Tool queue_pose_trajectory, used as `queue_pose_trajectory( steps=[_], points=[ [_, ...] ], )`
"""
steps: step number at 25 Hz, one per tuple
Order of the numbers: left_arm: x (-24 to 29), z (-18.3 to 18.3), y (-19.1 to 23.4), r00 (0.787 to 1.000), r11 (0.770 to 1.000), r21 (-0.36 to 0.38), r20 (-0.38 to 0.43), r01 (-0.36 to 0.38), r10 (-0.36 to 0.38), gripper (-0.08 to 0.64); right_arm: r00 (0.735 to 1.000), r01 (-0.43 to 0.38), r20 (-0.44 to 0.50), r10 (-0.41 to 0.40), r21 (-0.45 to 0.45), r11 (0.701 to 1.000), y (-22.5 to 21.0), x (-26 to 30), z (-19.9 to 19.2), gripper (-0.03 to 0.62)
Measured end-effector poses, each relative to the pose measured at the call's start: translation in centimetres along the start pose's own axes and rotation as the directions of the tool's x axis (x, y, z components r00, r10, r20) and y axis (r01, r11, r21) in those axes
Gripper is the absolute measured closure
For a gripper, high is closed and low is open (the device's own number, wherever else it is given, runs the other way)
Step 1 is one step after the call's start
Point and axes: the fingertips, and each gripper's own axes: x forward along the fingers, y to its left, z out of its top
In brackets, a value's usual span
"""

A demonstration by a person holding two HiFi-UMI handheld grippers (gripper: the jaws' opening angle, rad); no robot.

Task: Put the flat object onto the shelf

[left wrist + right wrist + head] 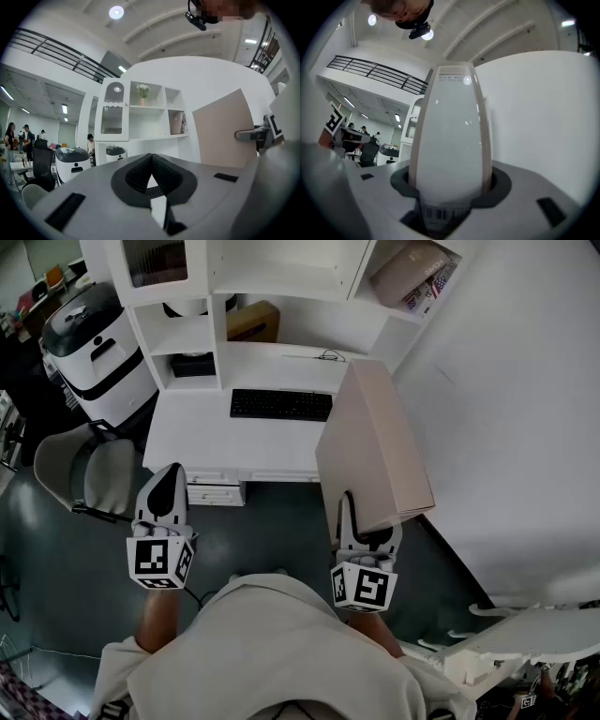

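Observation:
The flat object is a tall, thin beige file box (pixel 375 446) that stands on edge in front of the white desk (pixel 206 437). My right gripper (pixel 364 526) is shut on its near end. In the right gripper view the box's white spine (pixel 452 131) fills the gap between the jaws. My left gripper (pixel 167 479) hovers level to the left of the box, shut, with nothing between its fingers (pixel 159 171). The white shelf unit (pixel 281 277) rises behind the desk, and the left gripper view shows it (pixel 140 112) straight ahead, with the box (pixel 220 131) at the right.
A black keyboard (pixel 281 404) lies on the desk. A brown item (pixel 253 322) and a wrapped pack (pixel 412 273) sit in the shelf's cubbies. A grey chair (pixel 80 470) and a white-and-black machine (pixel 94 343) stand to the left. A white wall (pixel 506 409) runs along the right.

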Motion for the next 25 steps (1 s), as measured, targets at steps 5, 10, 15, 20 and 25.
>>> queue_pose_trajectory(
  steps=[5,10,15,20,25],
  points=[
    [0.0,-0.1,-0.2,1.000,1.000,0.003,-0.006,-0.001,0.001,0.568,1.000,0.000,-0.002,0.000,0.000,1.000,-0.2,0.1,-0.1,0.327],
    [-0.1,-0.3,-0.3,1.000,1.000,0.004,-0.010,-0.008,0.008,0.568,1.000,-0.005,-0.004,0.005,0.007,1.000,-0.4,0.2,-0.5,0.327],
    [-0.3,-0.2,-0.8,1.000,1.000,0.009,-0.011,-0.015,0.015,0.568,1.000,-0.019,-0.002,0.019,0.012,1.000,-0.7,0.2,-0.6,0.325],
    [-0.7,-0.3,-1.4,1.000,1.000,0.012,-0.016,-0.024,0.024,0.568,0.999,-0.040,0.005,0.040,0.017,0.999,-0.8,-0.1,-0.5,0.325],
    [-0.5,-0.1,-2.3,0.999,0.999,0.013,-0.021,-0.037,0.037,0.568,0.998,-0.067,0.012,0.067,0.017,0.998,-1.3,0.3,-0.1,0.325]
  ],
)
